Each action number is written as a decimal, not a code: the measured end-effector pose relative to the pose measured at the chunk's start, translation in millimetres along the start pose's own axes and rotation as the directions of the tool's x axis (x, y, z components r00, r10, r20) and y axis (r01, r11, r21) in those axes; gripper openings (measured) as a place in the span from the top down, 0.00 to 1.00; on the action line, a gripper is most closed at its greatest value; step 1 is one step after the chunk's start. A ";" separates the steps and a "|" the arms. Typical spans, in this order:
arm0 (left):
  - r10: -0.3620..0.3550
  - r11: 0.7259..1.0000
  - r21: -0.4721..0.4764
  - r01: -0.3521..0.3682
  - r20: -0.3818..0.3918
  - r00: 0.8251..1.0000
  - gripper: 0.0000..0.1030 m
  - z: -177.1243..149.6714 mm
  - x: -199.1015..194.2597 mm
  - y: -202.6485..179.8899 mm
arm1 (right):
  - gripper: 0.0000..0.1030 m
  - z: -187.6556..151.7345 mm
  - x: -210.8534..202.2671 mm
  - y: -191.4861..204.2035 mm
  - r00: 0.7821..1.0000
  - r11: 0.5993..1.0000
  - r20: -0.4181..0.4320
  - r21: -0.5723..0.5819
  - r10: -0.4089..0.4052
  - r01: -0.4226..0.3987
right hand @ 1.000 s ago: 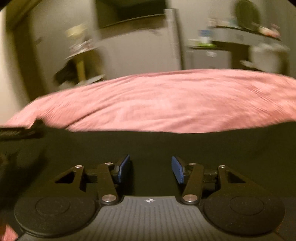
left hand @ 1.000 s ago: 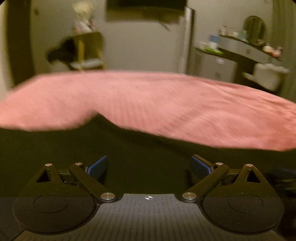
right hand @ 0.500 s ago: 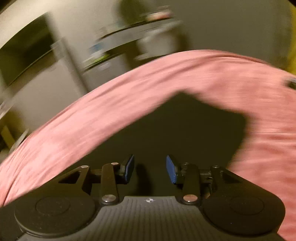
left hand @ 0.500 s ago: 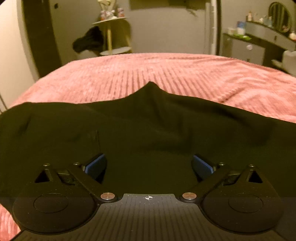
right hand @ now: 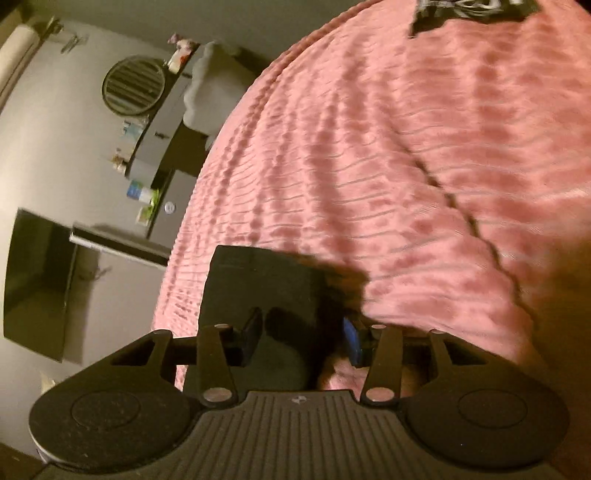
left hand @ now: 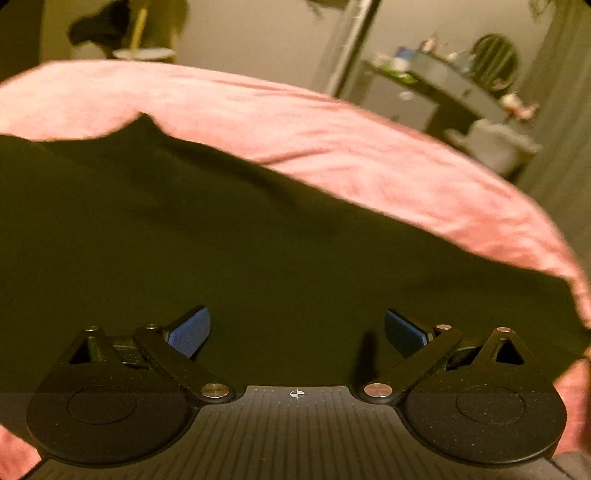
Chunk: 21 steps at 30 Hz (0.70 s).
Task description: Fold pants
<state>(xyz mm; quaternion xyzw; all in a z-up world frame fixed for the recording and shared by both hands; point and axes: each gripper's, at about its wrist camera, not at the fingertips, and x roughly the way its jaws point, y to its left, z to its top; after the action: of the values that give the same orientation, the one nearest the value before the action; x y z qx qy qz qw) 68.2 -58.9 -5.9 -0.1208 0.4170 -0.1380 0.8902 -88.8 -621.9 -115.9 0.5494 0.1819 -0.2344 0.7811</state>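
The black pants [left hand: 221,236] lie spread on the pink ribbed bedspread [left hand: 332,133] and fill the lower half of the left wrist view. My left gripper [left hand: 297,332] hovers low over them with its blue-padded jaws wide apart and nothing between them. In the right wrist view, which is rolled sideways, one end of the pants [right hand: 258,280] lies under my right gripper [right hand: 301,341]. Its jaws stand open around the cloth without pinching it.
A dresser with a round mirror [left hand: 495,59] and small items stands past the bed's far right edge. A dark garment hangs on a stand [left hand: 107,26] at the back left. Another dark printed cloth [right hand: 472,11] lies on the bedspread [right hand: 406,147] further away.
The left gripper has swung right and dropped lower over the pants. The right gripper has rolled sideways and moved to the pants' end. Both stay open.
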 end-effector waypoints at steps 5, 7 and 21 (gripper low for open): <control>0.023 0.999 -0.023 -0.023 -0.005 1.000 0.00 -7.0 3.9 -6.2 | 0.85 0.5 -9.8 23.4 0.997 0.995 0.062 -0.098 0.035 -0.028; 0.031 0.999 -0.009 -0.031 -0.001 1.000 0.00 -7.9 6.5 -10.5 | 0.85 1.4 -15.4 24.9 0.994 0.993 0.070 -0.083 0.086 -0.080; -0.014 0.999 -0.043 0.014 -0.006 1.000 0.00 -8.2 6.4 -8.0 | 0.67 4.1 19.6 12.6 0.998 0.998 -0.014 0.008 0.065 -0.065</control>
<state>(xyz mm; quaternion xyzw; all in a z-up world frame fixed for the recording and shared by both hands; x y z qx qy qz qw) 64.6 -69.4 -12.9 -0.1426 0.4220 -0.1356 0.8850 -65.4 -625.4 -115.4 0.5597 0.1686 -0.2057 0.7848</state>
